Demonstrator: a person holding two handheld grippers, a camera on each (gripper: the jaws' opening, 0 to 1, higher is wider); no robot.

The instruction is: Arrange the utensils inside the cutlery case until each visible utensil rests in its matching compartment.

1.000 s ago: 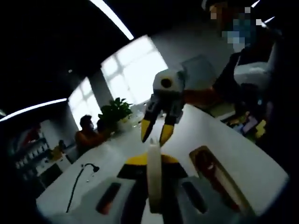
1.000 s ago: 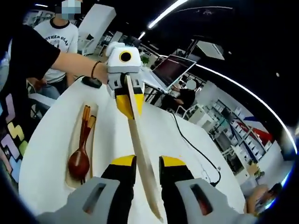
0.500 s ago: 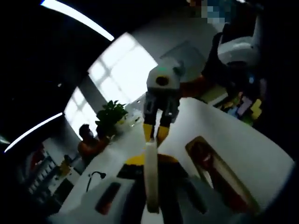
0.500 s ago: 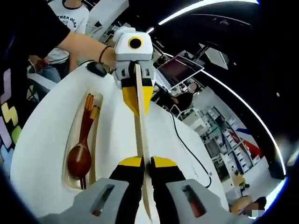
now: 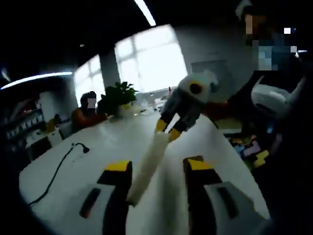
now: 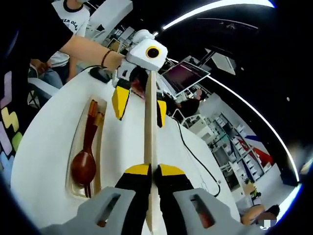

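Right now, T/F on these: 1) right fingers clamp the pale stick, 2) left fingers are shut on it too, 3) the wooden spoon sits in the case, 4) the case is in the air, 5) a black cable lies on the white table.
1) True. The right gripper is shut on the pale wooden stick.
2) False. The left gripper stands open, its fingers apart on either side of the stick, not touching it.
3) True. The dark wooden spoon lies inside the cutlery case.
4) False. The case lies flat on the white table.
5) True. A black cable runs across the table top.
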